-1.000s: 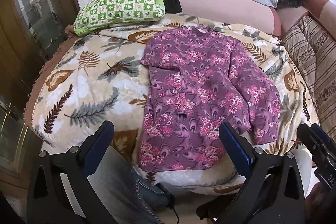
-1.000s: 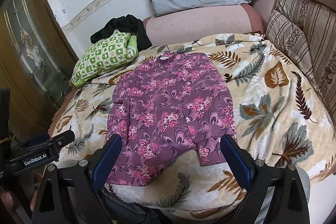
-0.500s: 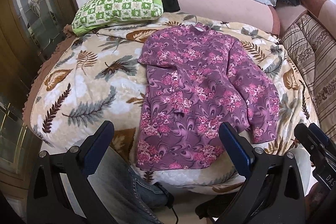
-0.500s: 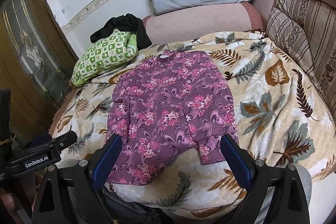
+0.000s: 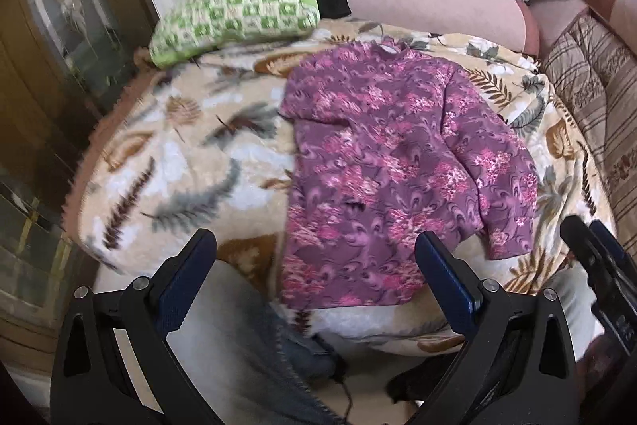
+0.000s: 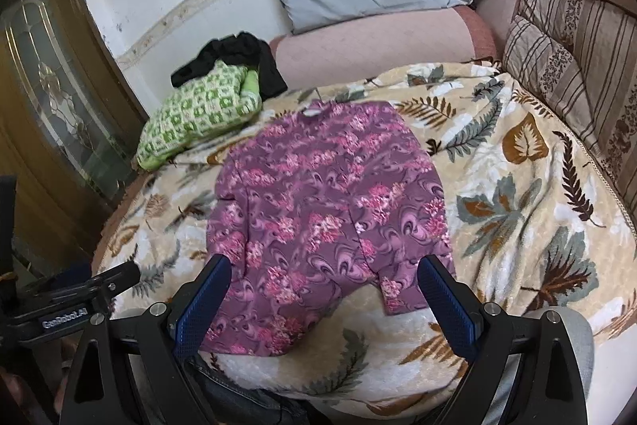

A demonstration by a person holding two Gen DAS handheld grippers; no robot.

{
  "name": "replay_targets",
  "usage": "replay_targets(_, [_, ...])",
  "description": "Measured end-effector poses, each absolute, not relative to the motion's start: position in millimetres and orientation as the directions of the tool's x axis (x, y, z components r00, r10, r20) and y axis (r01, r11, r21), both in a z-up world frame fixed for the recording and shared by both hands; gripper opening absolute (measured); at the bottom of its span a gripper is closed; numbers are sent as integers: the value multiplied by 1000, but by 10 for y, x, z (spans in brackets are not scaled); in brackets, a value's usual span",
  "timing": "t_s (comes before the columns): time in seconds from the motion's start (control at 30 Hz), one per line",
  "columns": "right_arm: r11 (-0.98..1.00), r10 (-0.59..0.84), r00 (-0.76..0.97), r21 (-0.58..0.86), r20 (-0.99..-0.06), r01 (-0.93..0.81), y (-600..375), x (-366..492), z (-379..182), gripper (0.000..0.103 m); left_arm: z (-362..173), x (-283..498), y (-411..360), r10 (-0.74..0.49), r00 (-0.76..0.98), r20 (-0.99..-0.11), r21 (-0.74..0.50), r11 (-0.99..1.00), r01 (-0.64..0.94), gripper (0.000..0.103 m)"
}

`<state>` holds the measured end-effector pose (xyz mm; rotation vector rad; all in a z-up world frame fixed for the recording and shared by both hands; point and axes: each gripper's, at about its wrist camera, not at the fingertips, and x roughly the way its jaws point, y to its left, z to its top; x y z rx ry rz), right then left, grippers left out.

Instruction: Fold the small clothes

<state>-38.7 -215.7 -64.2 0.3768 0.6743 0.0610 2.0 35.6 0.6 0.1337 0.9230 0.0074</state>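
The purple flowered top (image 5: 398,178) lies flat on the leaf-print blanket (image 6: 517,194), collar away, hem nearest both wide-open, empty grippers, the left gripper (image 5: 314,277) and right gripper (image 6: 322,301) about equally close.

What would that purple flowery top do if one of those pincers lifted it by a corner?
The purple top would likely droop and sag: it lies limp, following the leaf-print blanket under it. Its sleeve would probably swing loose. It looks light, and the fuzzy blanket may cling to it slightly.
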Motion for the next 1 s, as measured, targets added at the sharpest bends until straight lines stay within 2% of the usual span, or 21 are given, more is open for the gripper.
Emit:
replay_targets(0.07, [906, 192, 796, 415, -574, 81, -2200, -420, -716, 94, 96, -2, 323, 105, 643, -759, 170, 985, 40, 100])
replay_targets(0.13, [893, 237, 770, 446, -592, 68, -2226, -408, -757, 94, 146, 49, 250, 106, 651, -752, 178, 983, 45, 100])
replay_targets(0.23, [917, 203, 775, 394, -599, 65, -2313, -453, -739, 94, 123, 141, 113, 75, 669, -740, 162, 984, 70, 100])
replay_targets(0.5, [905, 232, 765, 422, -600, 57, -2697, -406, -851, 94, -278, 501, -168, 25, 581, -814, 128, 982, 137, 100])
replay_targets(0.63, [903, 298, 733, 430, -612, -8, -2667, -178, -915, 91, -468, 747, 15, 23, 505, -863, 75, 994, 84, 100])
replay_targets(0.93, [831, 541, 595, 486, -594, -270, -2107, 515, -1062, 82, -497, 985, 501, 156, 484, -861, 138, 988, -72, 100])
replay_targets(1.0, [816, 570, 563, 493, -598, -302, -1953, 658, -1122, 76, -496, 979, 539, 174, 477, -861, 148, 985, -92, 100])
